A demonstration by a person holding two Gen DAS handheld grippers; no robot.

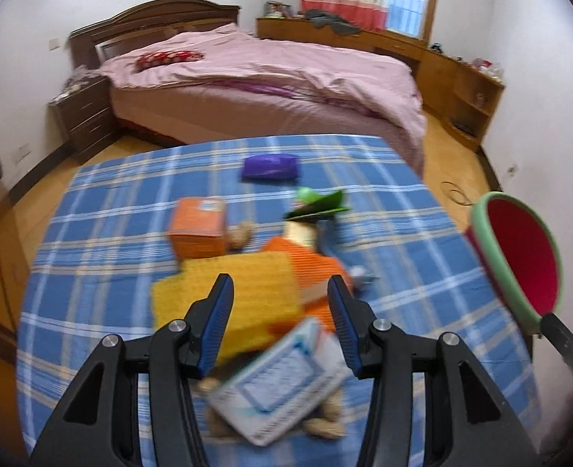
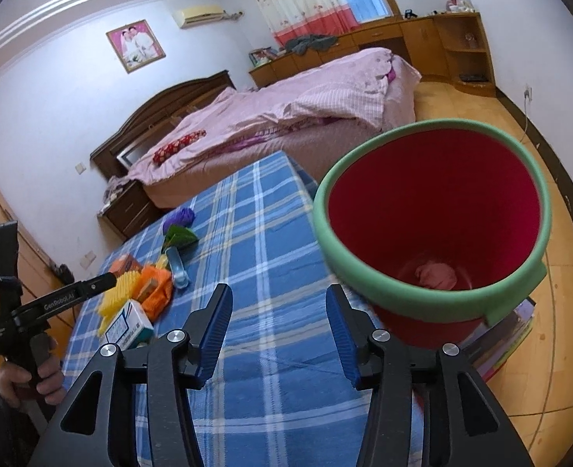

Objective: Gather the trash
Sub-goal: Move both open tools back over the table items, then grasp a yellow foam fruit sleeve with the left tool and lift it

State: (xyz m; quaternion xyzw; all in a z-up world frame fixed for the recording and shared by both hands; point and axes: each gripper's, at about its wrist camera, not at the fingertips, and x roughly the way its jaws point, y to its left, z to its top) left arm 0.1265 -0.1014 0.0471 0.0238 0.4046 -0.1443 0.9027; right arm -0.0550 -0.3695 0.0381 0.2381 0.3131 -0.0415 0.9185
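Far left on my right camera, a hand (image 2: pixel 33 377) grips the left tool's handle beside the table (image 2: pixel 271 233) with its blue plaid cloth. My left gripper (image 1: pixel 280 303) hangs over the pile, jaws spread wide, nothing between them, though the picture is smeared with blur here. Leftmost in the trash is the orange box (image 1: pixel 197 225), then the yellow pad (image 1: pixel 224 292) just beneath my fingers, with an orange pad (image 1: pixel 310 257) overlapping its right side. Nearest me, a white medicine box (image 1: pixel 282 385) lies tilted on top of some brownish lumps I can't make out. Farther back there's a purple packet (image 1: pixel 269 167) on its own, and right of it a green wrapper (image 1: pixel 319 204) touching a blue object. Moving right, my right gripper (image 2: pixel 278 311) is also wide open and holding nothing, fingers over bare cloth. At the table's right edge, just beside the right finger, sits the red bin (image 2: pixel 434 210) with its green rim, and a pink crumpled scrap (image 2: pixel 436 276) lies on its bottom.
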